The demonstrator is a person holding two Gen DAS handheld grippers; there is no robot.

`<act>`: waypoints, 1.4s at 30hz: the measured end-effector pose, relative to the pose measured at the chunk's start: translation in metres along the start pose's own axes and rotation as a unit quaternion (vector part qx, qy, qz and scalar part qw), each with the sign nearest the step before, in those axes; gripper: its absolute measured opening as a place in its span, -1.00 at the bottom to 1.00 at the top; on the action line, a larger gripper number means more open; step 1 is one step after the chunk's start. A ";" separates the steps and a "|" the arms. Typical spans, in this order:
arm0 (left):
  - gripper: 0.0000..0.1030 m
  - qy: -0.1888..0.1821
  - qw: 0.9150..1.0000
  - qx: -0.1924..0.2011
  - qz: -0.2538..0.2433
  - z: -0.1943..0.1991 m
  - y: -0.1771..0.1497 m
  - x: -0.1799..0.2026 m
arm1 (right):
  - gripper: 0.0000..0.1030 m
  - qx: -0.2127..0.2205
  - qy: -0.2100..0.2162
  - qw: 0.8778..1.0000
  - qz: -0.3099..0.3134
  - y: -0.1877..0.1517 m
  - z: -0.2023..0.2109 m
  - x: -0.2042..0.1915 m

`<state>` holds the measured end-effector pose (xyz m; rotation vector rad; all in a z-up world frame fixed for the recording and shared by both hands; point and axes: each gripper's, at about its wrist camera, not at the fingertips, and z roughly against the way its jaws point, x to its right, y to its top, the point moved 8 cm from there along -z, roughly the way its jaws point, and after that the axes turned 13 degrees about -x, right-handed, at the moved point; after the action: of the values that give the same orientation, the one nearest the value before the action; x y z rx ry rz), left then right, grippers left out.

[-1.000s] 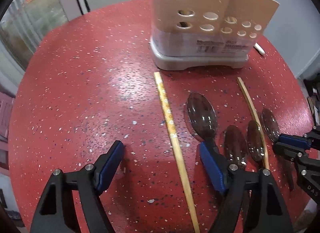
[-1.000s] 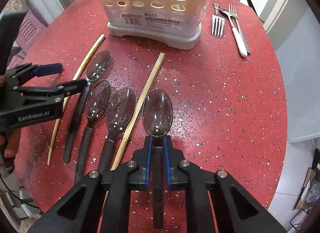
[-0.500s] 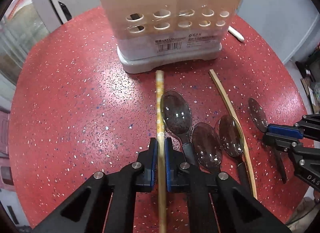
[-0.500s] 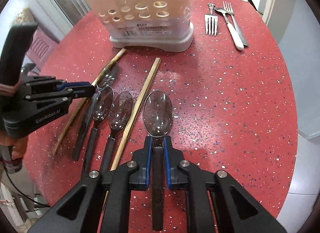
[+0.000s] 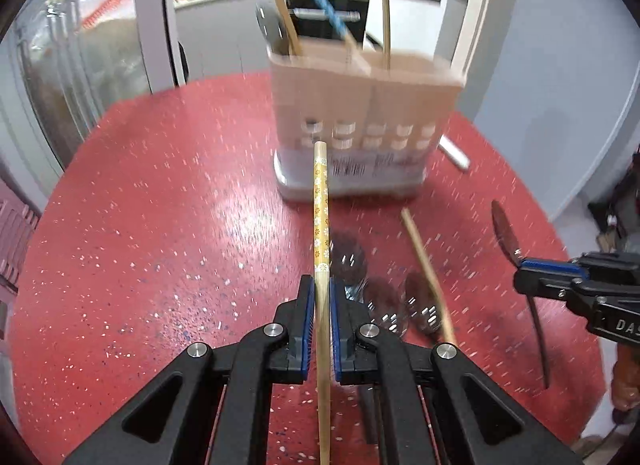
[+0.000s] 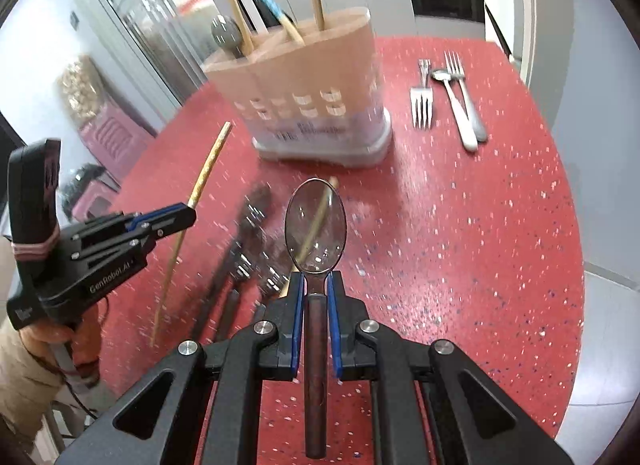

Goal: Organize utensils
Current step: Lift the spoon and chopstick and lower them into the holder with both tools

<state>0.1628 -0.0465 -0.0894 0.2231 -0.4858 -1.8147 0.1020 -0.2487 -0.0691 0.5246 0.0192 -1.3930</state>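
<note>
My left gripper [image 5: 320,297] is shut on a yellow patterned chopstick [image 5: 321,201] and holds it lifted, pointing at the beige utensil holder [image 5: 360,105]. My right gripper [image 6: 314,289] is shut on a clear dark-handled spoon [image 6: 315,221], lifted above the red table [image 6: 460,245]. The left gripper [image 6: 176,217] and its chopstick [image 6: 206,173] also show in the right wrist view. The right gripper [image 5: 536,269] and its spoon [image 5: 504,229] show in the left wrist view. The holder [image 6: 304,77] holds a spoon and several chopsticks.
Three clear spoons [image 5: 380,289] and a plain chopstick [image 5: 424,257] lie on the table below my grippers. Two forks [image 6: 422,101] and a white-handled spoon [image 6: 460,113] lie right of the holder. The round table's edge curves close on the right.
My left gripper closed on the patterned chopstick and lifted it off the table. My right gripper raised its spoon. Both views now tilt up toward the holder's top.
</note>
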 end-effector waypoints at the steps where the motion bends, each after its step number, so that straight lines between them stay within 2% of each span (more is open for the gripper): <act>1: -0.38 -0.003 1.000 0.012 0.005 0.008 0.001 0.000 | -0.76 0.010 0.006 1.000 0.002 0.003 0.007 -0.001; 6: -0.38 -0.021 0.997 0.063 0.027 0.043 0.026 -0.001 | -0.75 0.052 0.017 0.998 0.010 0.022 0.032 -0.014; 13: -0.38 -0.042 0.990 0.130 0.045 0.086 0.075 -0.003 | -0.75 0.099 0.027 0.995 0.014 0.056 0.067 -0.022; 22: -0.38 -0.053 0.976 0.196 0.075 0.114 0.143 -0.018 | -0.75 0.138 0.024 0.990 0.028 0.110 0.092 -0.027; 30: -0.38 -0.058 0.961 0.247 0.105 0.114 0.198 -0.034 | -0.75 0.171 0.028 0.984 0.033 0.167 0.096 -0.027; 42: -0.38 -0.031 0.949 0.287 0.127 0.080 0.246 -0.047 | -0.76 0.237 0.030 0.971 0.029 0.234 0.084 -0.010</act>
<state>0.3594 -0.0407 0.0852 0.4777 -1.0377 -1.3964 0.2949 -0.2501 0.0878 0.9568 -0.2841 -1.3238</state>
